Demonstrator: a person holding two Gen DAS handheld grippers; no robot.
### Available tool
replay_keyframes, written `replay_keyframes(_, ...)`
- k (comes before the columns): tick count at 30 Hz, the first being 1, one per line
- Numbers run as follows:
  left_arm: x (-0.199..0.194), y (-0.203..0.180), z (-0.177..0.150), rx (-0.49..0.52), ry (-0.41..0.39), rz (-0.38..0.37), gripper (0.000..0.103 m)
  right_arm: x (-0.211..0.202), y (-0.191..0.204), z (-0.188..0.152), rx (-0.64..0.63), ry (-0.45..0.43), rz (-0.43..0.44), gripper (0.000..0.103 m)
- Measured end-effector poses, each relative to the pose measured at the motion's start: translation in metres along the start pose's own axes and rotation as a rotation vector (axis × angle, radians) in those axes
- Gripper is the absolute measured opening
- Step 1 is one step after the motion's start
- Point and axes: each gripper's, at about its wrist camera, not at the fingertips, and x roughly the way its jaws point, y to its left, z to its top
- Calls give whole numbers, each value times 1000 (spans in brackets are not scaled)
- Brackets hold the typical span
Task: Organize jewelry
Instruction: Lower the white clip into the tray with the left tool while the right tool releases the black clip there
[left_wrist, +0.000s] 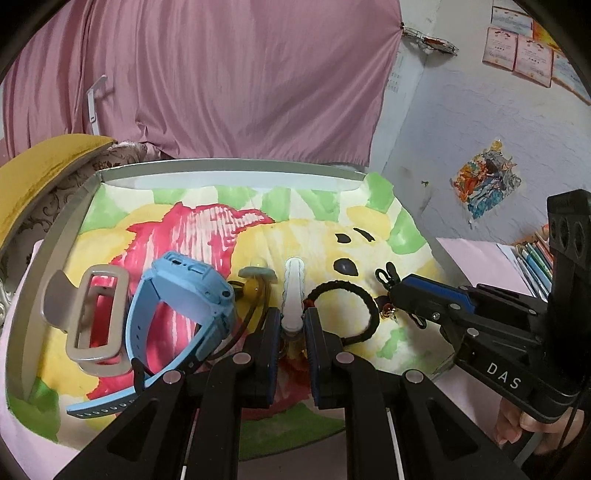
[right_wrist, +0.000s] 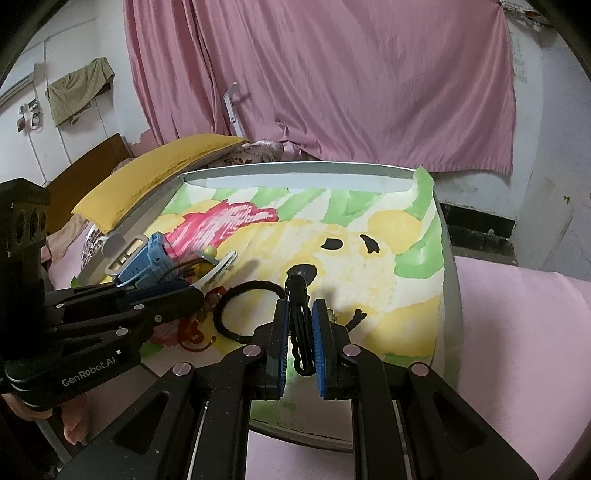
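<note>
A grey tray (left_wrist: 229, 167) lined with a bright cartoon cloth holds the jewelry. My left gripper (left_wrist: 293, 314) is shut on the near end of a white hair clip (left_wrist: 293, 284), which points away over the cloth. To its right, my right gripper (left_wrist: 394, 293) holds a black hair clip (left_wrist: 386, 275). In the right wrist view my right gripper (right_wrist: 300, 307) is shut on that black hair clip (right_wrist: 297, 291), standing up between the pads. A black hair tie (left_wrist: 343, 310) lies on the cloth between the two grippers. My left gripper (right_wrist: 199, 291) comes in from the left there.
A blue watch (left_wrist: 184, 295) and a grey claw clip (left_wrist: 92, 317) lie at the tray's left, with a small grey-and-yellow hair tie (left_wrist: 258, 275) behind them. A red trinket (right_wrist: 188, 332) lies under the left gripper. Pink bedding (right_wrist: 517, 314) surrounds the tray; books (left_wrist: 535, 258) stand at right.
</note>
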Motion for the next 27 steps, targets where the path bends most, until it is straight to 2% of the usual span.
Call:
replay_keyframes(15,4,5,0,-27,17,-23,13,-2,-5,-1,20,-15,-1,11)
replay_keyframes(22,-4,3,-1,-16,-17,-27,13,-11,-8,-3,38,-66,-13,12)
replay_keyframes(27,-12,2,0,-9,-57,-27,18,-17,-8,-3,34,-103,-23,12)
